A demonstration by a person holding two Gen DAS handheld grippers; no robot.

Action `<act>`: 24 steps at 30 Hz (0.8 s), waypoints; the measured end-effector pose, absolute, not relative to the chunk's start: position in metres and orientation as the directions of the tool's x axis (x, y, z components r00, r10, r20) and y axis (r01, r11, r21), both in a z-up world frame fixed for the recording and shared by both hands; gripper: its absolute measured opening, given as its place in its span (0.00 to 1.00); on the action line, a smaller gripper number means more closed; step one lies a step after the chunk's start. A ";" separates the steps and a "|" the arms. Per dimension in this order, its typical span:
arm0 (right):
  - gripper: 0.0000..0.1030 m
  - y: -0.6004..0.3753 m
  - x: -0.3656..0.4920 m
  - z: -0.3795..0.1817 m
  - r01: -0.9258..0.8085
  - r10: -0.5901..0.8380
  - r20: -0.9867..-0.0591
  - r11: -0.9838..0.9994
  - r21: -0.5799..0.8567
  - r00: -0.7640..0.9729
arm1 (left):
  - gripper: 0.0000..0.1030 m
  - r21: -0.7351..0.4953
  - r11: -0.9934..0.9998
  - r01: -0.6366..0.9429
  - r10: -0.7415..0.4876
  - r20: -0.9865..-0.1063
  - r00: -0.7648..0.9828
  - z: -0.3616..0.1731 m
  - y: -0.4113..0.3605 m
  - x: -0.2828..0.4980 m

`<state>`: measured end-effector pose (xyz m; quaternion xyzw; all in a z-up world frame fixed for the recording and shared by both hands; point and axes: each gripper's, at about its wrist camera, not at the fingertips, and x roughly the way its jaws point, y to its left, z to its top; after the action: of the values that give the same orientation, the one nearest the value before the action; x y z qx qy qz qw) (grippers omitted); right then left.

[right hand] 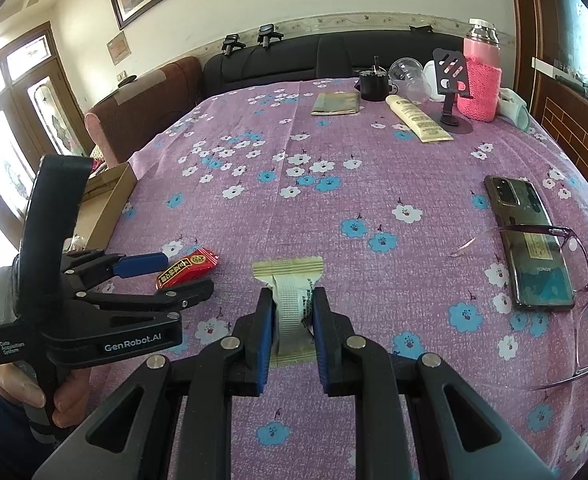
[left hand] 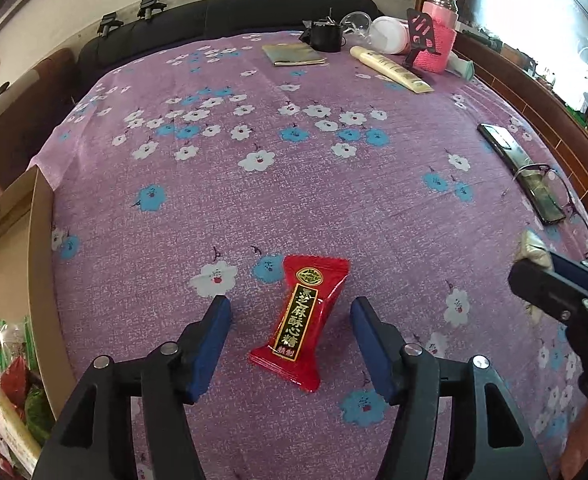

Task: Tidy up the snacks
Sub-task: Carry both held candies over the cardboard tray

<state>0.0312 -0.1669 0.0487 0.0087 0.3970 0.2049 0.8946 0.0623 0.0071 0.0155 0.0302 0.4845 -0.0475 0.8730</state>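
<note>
Two wrapped snacks out on the table: a red candy (left hand: pixel 300 322) near the front edge toward the left, and a cream-white snack bar (right hand: pixel 292 306) to its right, also near the front edge. Left gripper (left hand: pixel 290 344) straddles the red candy, fingers half spread, pads clear of the wrapper on both sides; no grip. Right gripper (right hand: pixel 293 322) clamped narrow on the cream-white snack bar, wrapper pinched at its middle. Judgement: for the left, settle lower, centre the candy's waist between the pads, close across the narrow width, not the crimped ends; wrapper looks slick and may skid. One cardboard box (left hand: pixel 40 248) at the left edge, more packets inside, likely the destination. Bystanders on the flowered cloth (left hand: pixel 254 184): one phone (right hand: pixel 530 240), one pair of glasses (right hand: pixel 574 280) across it, right edge; far-right corner, one cream tube (right hand: pixel 418 118), one pink-sleeved bottle (right hand: pixel 480 76).
</note>
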 end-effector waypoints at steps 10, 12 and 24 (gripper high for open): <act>0.17 -0.166 0.028 0.050 -0.366 0.377 -0.699 0.914 0.174 0.608 | 0.22 0.031 0.996 0.083 -0.023 -0.814 0.580 0.015 0.003 0.043; 0.17 -0.165 0.027 0.050 -0.369 0.378 -0.698 0.913 0.173 0.608 | 0.19 0.011 0.997 0.071 -0.033 -0.810 0.586 0.016 0.005 0.038; 0.17 -0.158 0.018 0.054 -0.412 0.406 -0.664 0.897 0.159 0.627 | 0.18 -0.107 0.994 0.001 -0.081 -0.746 0.661 0.039 0.025 0.002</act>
<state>0.0183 -0.1579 0.0539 -0.0041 0.3673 0.2269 0.9020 0.0022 0.0247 0.0390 -0.0487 0.4109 -0.0225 0.9101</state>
